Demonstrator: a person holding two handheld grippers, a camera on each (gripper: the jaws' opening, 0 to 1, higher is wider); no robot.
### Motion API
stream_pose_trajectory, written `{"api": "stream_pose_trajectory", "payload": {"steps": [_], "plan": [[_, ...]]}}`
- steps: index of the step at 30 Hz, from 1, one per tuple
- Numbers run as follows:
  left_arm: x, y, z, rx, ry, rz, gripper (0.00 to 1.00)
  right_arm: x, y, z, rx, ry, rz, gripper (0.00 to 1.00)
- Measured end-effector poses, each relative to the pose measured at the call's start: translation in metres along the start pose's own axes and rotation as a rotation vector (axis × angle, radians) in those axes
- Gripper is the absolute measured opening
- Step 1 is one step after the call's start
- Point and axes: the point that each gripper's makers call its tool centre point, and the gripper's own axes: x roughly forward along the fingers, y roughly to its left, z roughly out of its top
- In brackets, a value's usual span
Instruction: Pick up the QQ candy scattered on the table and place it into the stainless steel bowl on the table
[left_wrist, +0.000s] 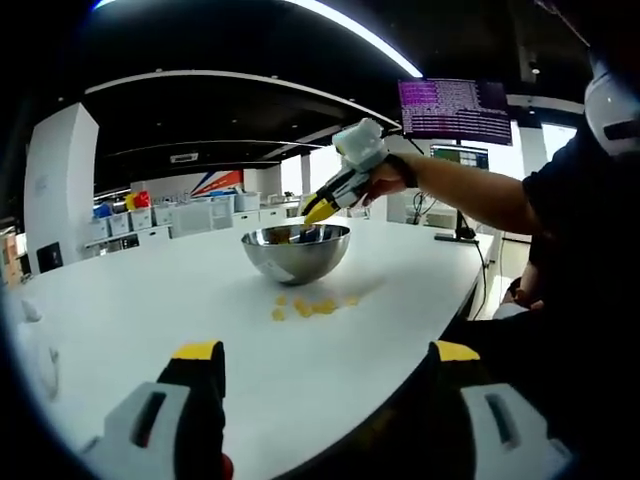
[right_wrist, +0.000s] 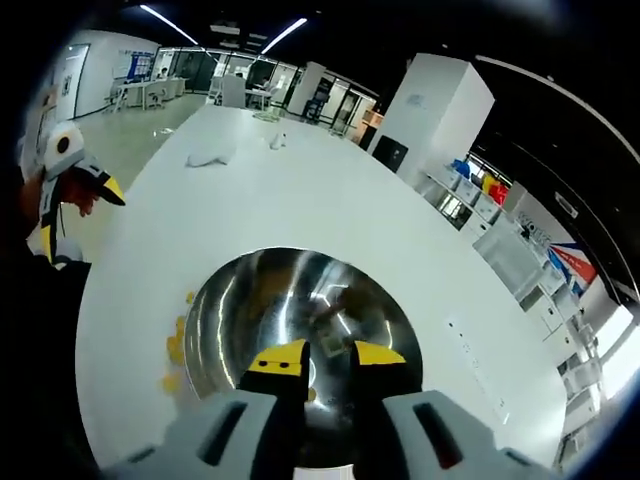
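A stainless steel bowl (left_wrist: 295, 250) (right_wrist: 300, 330) stands on the white table (left_wrist: 150, 300). Several yellow candies (left_wrist: 310, 305) (right_wrist: 175, 352) lie on the table just beside it. A hand holds my right gripper (left_wrist: 322, 207) (right_wrist: 328, 356) over the bowl's rim. Its yellow tips point down into the bowl, a narrow gap apart, and I see nothing gripped between them. A small yellow piece (right_wrist: 312, 393) shows in the bowl under the jaws. My left gripper (left_wrist: 327, 350) (right_wrist: 100, 188) hangs wide open and empty near the table's edge, well short of the candies.
The person's arm (left_wrist: 470, 190) reaches in from the right, and their dark-clothed body (left_wrist: 590, 250) stands at the table's edge. A crumpled white thing (right_wrist: 208, 156) lies far down the table. Monitors (left_wrist: 455, 110) and storage shelves (left_wrist: 150, 215) stand beyond it.
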Motion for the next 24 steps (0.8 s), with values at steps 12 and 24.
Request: {"api": "stream_pose_trajectory", "payload": {"steps": [12, 24], "plan": [[0.007, -0.011, 0.001, 0.011, 0.007, -0.019, 0.82, -0.073, 0.031, -0.006, 0.093, -0.162, -0.084, 0.17], [0.007, -0.016, 0.000, 0.021, 0.021, -0.025, 0.82, -0.081, 0.102, -0.073, 0.377, -0.263, -0.078, 0.16]]}}
